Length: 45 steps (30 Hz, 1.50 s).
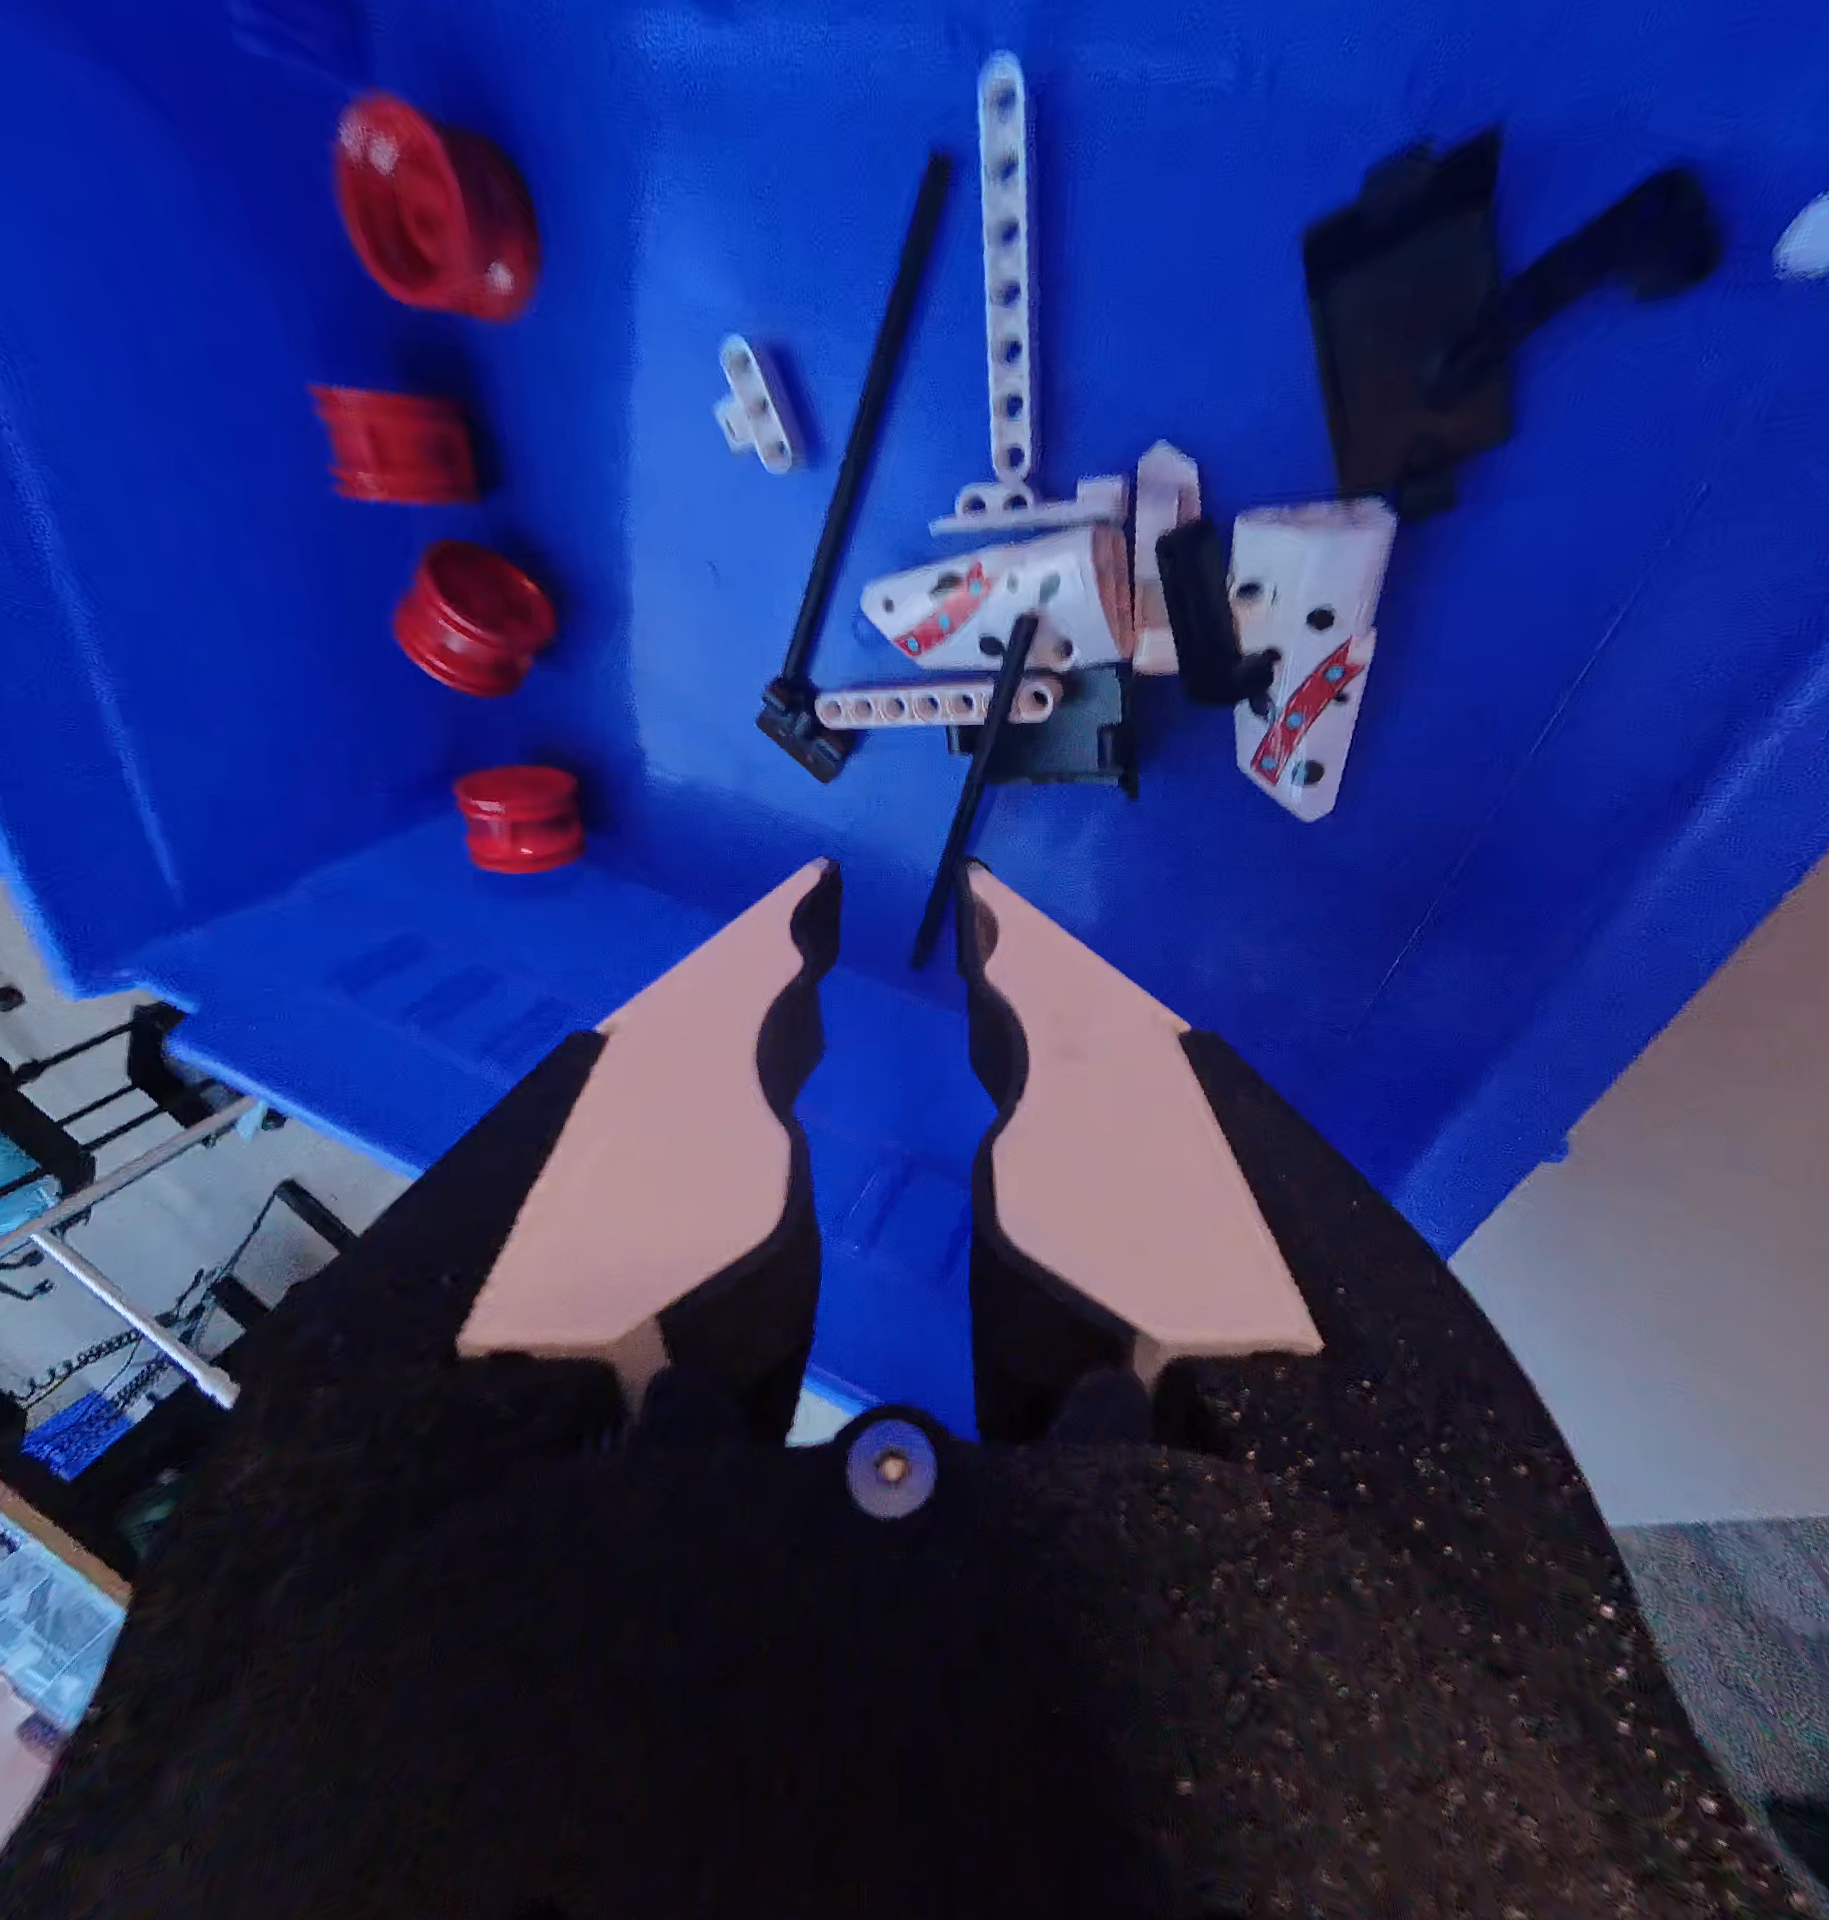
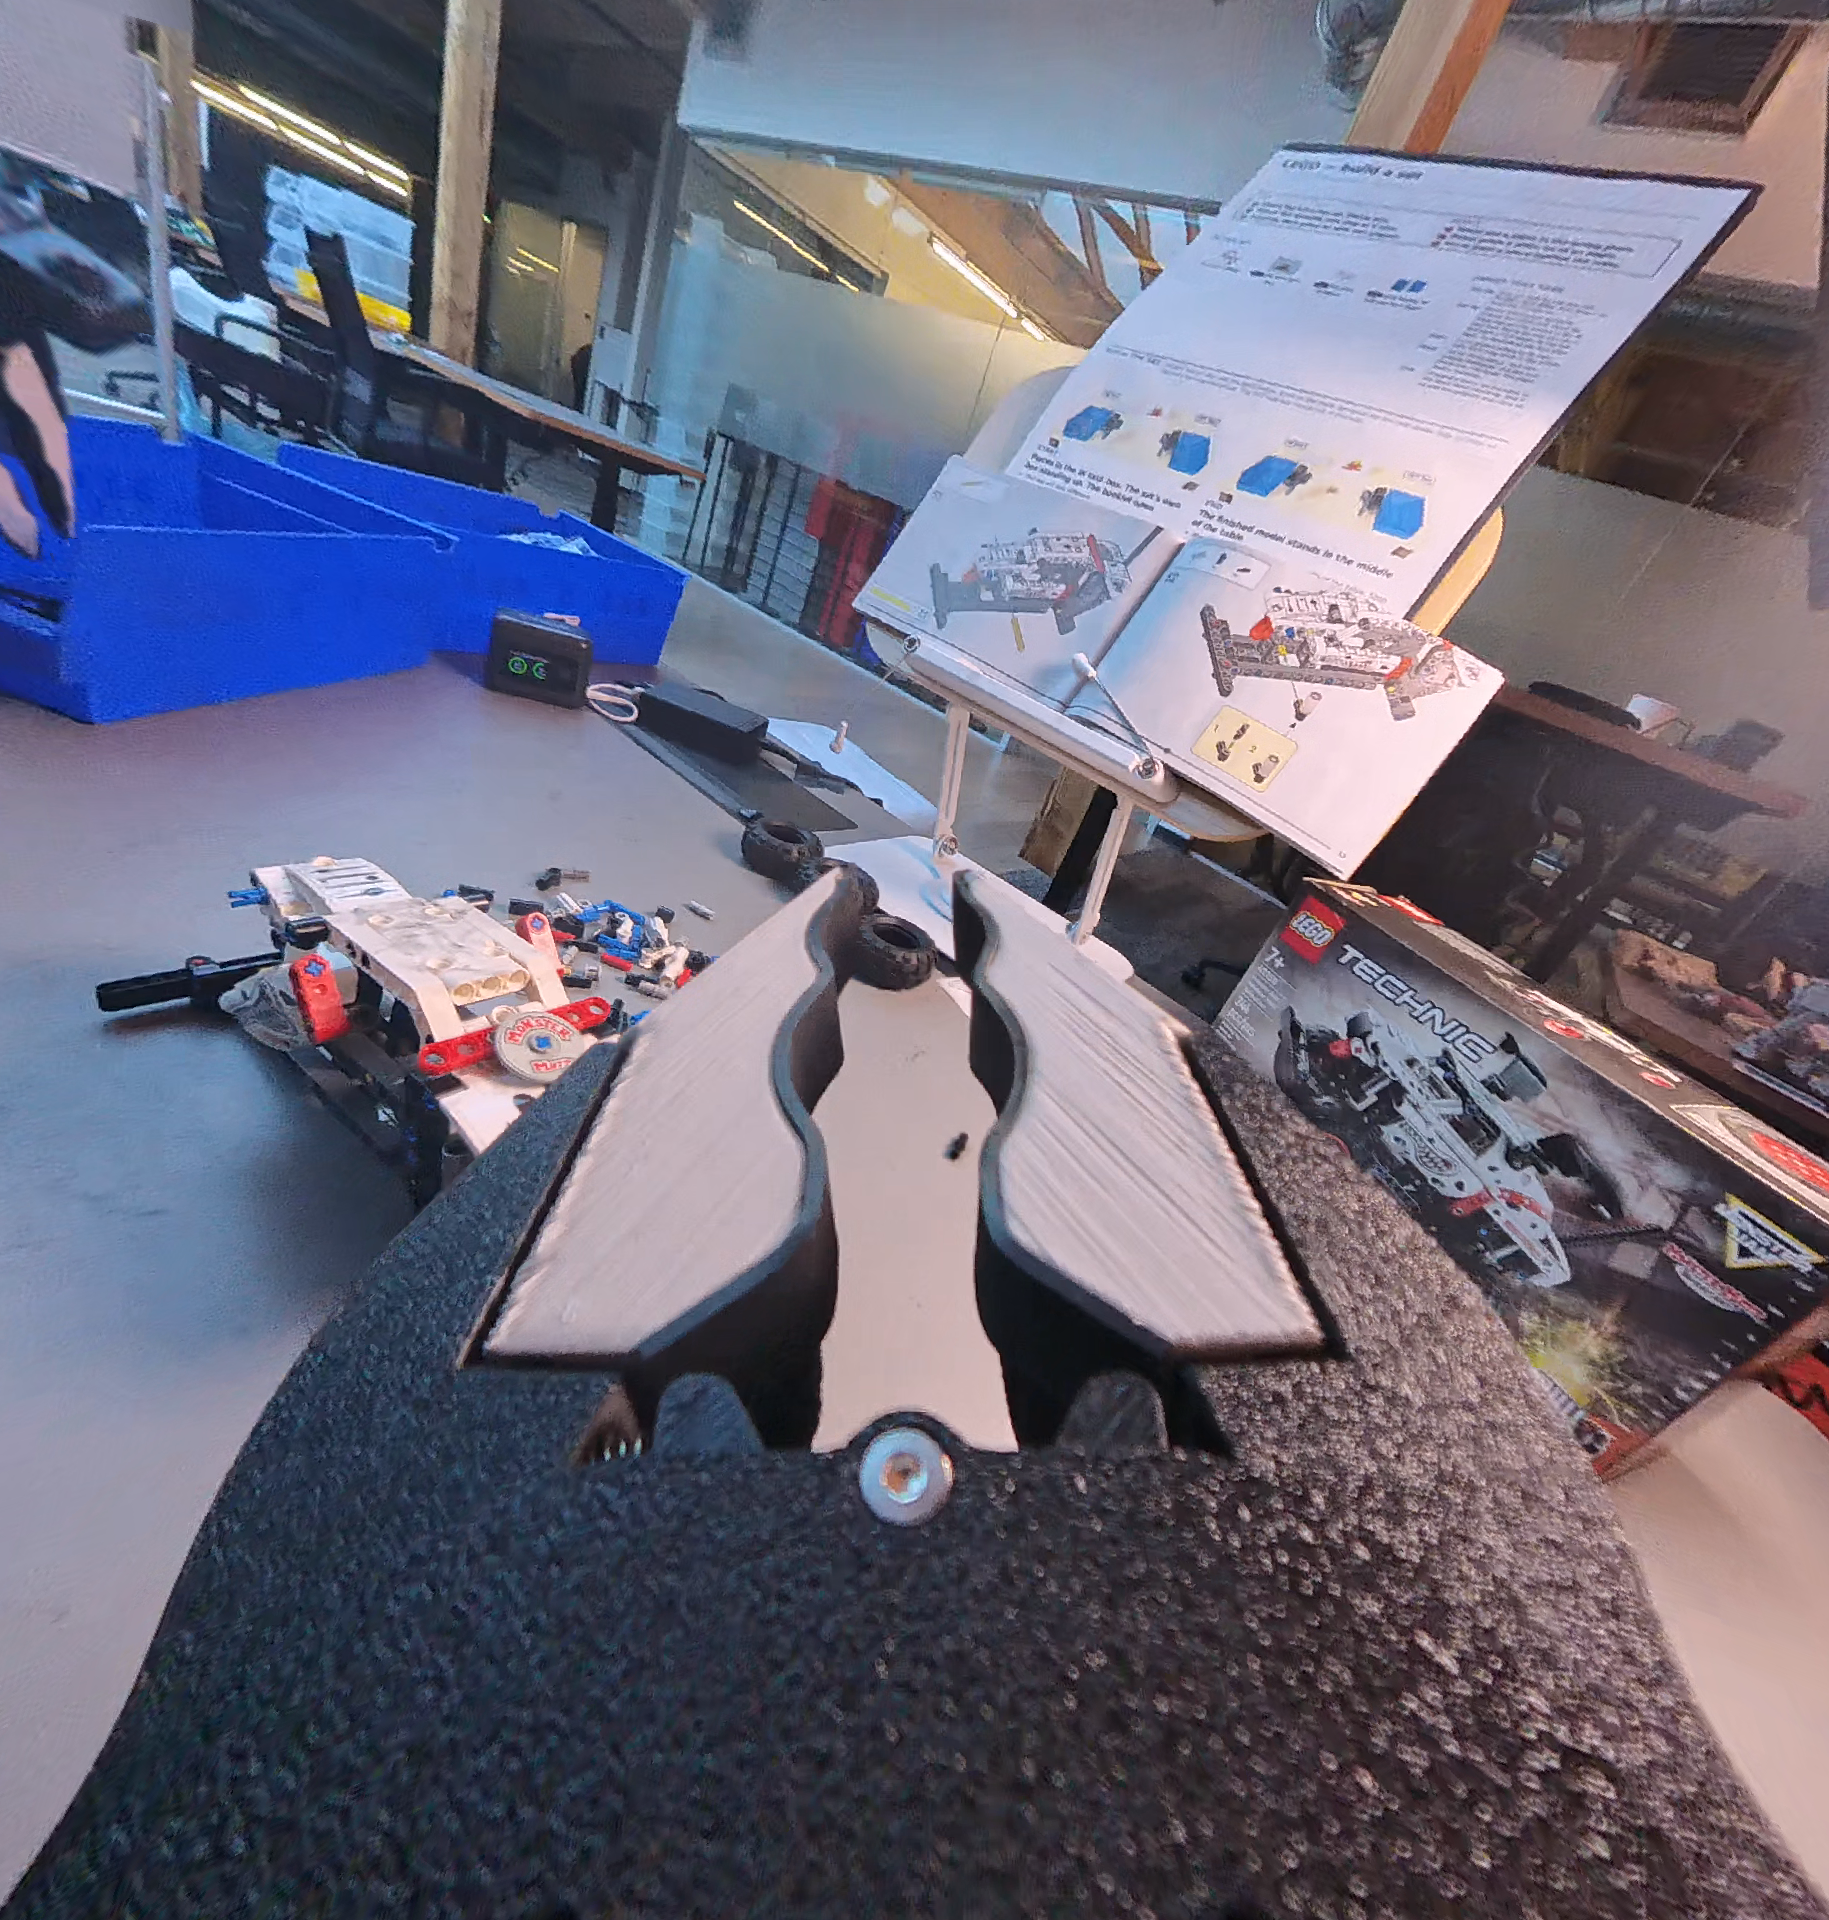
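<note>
My left gripper (image 1: 902, 883) is open and points down into a blue bin (image 1: 1616, 831). A thin black axle rod (image 1: 977, 790) slants up from beside its right fingertip over a cluster of white beams and panels (image 1: 993, 613); I cannot tell if it touches the finger. Several red wheel hubs (image 1: 474, 618) lie at the bin's left. My right gripper (image 2: 899, 883) is open and empty above the grey table (image 2: 110, 1039), near small black tyres (image 2: 894, 951). A part-built white model (image 2: 411, 956) with loose small pieces lies to its left.
In the left wrist view a long black axle (image 1: 868, 436), a long white beam (image 1: 1005, 281) and black panels (image 1: 1409, 312) lie in the bin. In the right wrist view an instruction booklet on a stand (image 2: 1180, 644), the set's box (image 2: 1533, 1164), blue bins (image 2: 266, 603) and the other gripper (image 2: 16, 457) show. Left tips to right tips: about 65 cm.
</note>
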Available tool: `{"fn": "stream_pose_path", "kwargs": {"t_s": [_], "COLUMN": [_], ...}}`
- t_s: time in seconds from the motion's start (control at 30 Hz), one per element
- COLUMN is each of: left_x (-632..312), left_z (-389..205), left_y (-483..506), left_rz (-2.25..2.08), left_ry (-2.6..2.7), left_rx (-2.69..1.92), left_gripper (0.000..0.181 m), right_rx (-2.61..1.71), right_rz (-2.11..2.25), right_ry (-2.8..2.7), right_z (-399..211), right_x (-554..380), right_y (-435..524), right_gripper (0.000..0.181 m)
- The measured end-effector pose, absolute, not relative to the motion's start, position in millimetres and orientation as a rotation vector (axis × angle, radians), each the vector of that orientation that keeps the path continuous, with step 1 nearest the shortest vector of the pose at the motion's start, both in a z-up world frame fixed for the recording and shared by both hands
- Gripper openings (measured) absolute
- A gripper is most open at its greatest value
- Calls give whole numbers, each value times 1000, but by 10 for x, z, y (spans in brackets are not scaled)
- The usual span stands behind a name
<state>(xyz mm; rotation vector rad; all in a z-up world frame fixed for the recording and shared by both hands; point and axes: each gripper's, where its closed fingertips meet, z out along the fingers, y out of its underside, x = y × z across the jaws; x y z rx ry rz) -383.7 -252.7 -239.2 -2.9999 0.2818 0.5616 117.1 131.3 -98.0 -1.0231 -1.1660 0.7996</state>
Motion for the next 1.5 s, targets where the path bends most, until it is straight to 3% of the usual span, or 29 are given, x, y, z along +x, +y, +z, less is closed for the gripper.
{"fn": "stream_pose_path", "kwargs": {"t_s": [0.17,0.27,0.33,0.63,0.77,0.93,1.2,1.5], "left_x": [-3947,-3919,-3934,-3506,-3044,-2961,-3755,-4015], "left_z": [-2773,-2760,-2720,-1582,-1346,-1532,-2336,-2760], "left_y": [-2765,-2726,-2717,-2088,-1780,-1692,-2215,-2172], "left_rz": [591,580,611,700,659,599,561,391], "left_ry": [409,427,428,324,433,450,383,324], "left_rx": [-3180,-3171,-3161,-2661,-2523,-2584,-3014,-3114], "left_gripper": [21,3,2,0,0,0,20,16], "right_rx": [-1061,-1065,-1073,-1051,-1032,-1028,-1041,-1078], "right_rz": [816,816,812,820,818,819,830,815], "right_ry": [-1163,-1160,-1160,-1195,-1223,-1246,-1258,-1284], "right_z": [-1057,-1073,-1096,-1136,-1141,-1174,-1229,-1354], "right_x": [1162,1165,1159,1053,992,954,946,915], "right_y": [1335,1333,1344,1224,1122,1051,1043,1071], "right_gripper": [16,15,14,12,11,11,11,10]}}
